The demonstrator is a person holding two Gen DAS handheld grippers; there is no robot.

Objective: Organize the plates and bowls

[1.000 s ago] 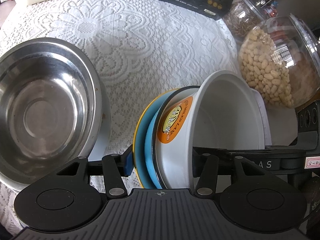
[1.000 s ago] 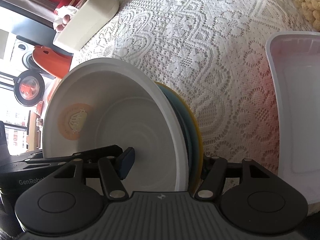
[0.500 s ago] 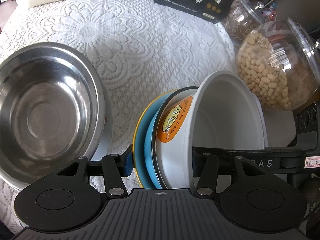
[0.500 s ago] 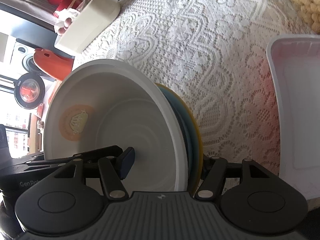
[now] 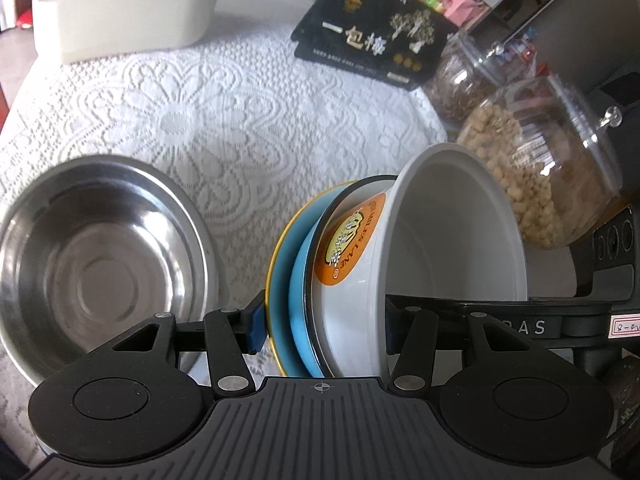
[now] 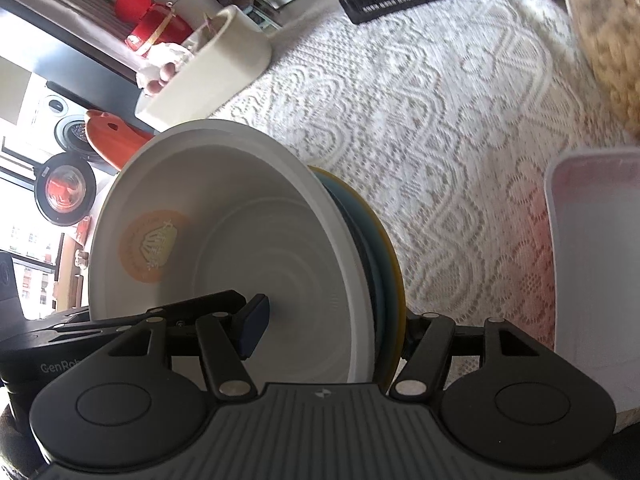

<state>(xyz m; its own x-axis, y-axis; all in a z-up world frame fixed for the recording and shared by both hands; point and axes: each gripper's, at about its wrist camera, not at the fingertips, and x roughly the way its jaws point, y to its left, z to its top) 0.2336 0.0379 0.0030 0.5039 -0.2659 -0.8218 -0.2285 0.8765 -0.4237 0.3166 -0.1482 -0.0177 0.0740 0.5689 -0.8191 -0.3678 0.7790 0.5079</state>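
A white bowl [image 5: 452, 248] with an orange label sits nested against a blue plate [image 5: 286, 264] with a yellow rim, and the stack is tipped on edge above the lace tablecloth. My left gripper [image 5: 324, 322] is shut on the stack, one pad behind the plate and the other finger inside the bowl. From the opposite side my right gripper [image 6: 332, 330] is shut on the same stack. Its left pad is inside the white bowl [image 6: 240, 232] and its right finger is behind the yellow-rimmed plate [image 6: 384, 248]. An empty steel bowl [image 5: 100, 252] rests on the cloth to the left.
A jar of pale beans [image 5: 548, 172] and a second jar [image 5: 464, 80] stand close on the right. A black packet [image 5: 372, 36] and a cream tub [image 5: 124, 12] lie at the far edge. A translucent white tray [image 6: 596, 256] lies right of the stack.
Both grippers have risen with the stack still clamped between them. More of the far table edge, the cream tub and the black packet has come into view.
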